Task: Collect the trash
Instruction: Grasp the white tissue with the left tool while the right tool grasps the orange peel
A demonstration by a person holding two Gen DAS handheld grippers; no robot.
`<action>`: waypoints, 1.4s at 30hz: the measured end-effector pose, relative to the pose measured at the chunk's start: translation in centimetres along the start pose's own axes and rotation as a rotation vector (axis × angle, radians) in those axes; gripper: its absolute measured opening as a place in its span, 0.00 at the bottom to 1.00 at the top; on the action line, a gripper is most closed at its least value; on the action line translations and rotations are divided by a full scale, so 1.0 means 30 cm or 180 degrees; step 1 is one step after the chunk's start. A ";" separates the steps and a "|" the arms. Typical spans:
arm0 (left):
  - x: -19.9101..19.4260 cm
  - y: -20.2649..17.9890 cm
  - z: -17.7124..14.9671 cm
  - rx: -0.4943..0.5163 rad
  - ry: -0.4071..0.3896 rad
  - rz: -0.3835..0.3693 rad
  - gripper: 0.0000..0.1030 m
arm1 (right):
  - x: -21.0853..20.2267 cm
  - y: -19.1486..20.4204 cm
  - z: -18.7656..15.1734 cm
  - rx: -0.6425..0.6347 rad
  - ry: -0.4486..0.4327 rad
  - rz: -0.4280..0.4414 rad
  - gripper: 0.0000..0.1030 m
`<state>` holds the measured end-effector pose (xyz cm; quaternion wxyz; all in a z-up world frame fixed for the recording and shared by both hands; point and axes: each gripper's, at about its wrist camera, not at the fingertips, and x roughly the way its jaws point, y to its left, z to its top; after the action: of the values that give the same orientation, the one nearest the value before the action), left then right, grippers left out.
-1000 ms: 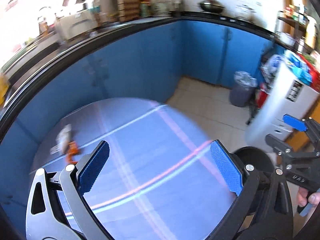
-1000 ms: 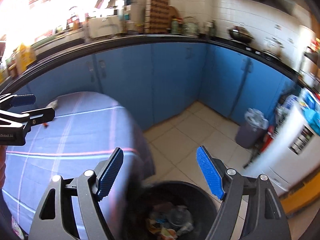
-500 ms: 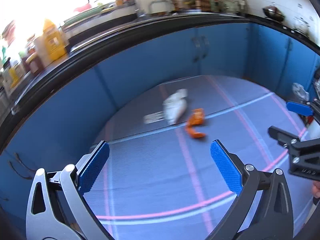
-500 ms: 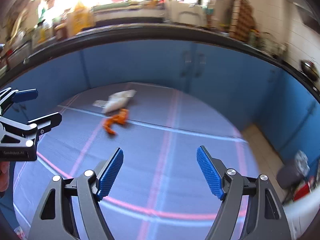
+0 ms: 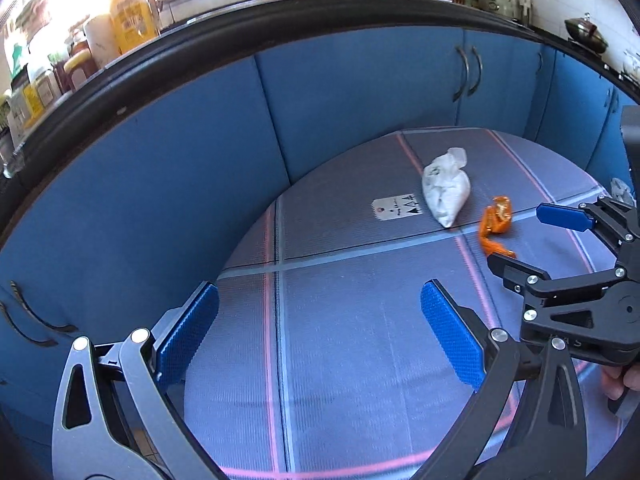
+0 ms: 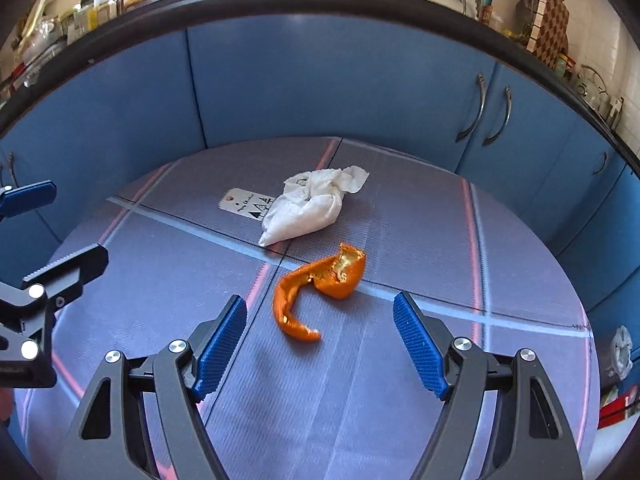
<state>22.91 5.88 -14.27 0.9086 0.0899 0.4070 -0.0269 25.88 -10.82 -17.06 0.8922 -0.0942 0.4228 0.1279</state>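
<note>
Against blue kitchen cabinets, the round counter (image 6: 400,400) has replaced the floor bin in my view: orange peel (image 6: 316,292), white tissue wad (image 6: 308,208) and paper tag (image 6: 244,203) await, right tool (image 6: 320,356) and left tool (image 5: 320,336) both wide open, empty.

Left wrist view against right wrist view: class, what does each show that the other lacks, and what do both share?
Only the left view: a yellow bottle on the counter and a lidded pot. Only the right view: a checkered board and the folds at the napkin's open end. Both: the napkin, orange peel, paper tag, plaid tablecloth, and both grippers open, left, right.
</note>
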 end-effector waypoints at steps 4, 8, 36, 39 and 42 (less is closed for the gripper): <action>0.041 0.000 0.019 -0.0005 0.0023 -0.0023 0.97 | 0.041 -0.002 -0.003 0.0007 0.0046 -0.0020 0.51; 0.074 -0.014 0.045 -0.0031 0.0054 -0.0076 0.97 | 0.044 -0.012 -0.027 -0.0057 0.0060 0.0047 0.25; 0.299 -0.269 0.226 -0.0048 0.0372 -0.0519 0.34 | -0.096 -0.283 -0.084 0.0354 -0.0152 0.0224 0.24; 0.302 -0.261 0.240 -0.0020 0.0391 -0.0598 0.22 | -0.055 -0.277 -0.066 0.0393 -0.0046 0.0295 0.27; 0.288 -0.252 0.238 -0.0006 0.0320 -0.0558 0.18 | -0.029 -0.267 -0.051 0.0361 -0.0037 0.0197 0.60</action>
<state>32.98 -2.67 -17.11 0.8812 0.0544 0.4584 -0.1014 26.71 -18.96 -16.85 0.8941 -0.0296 0.4269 0.1318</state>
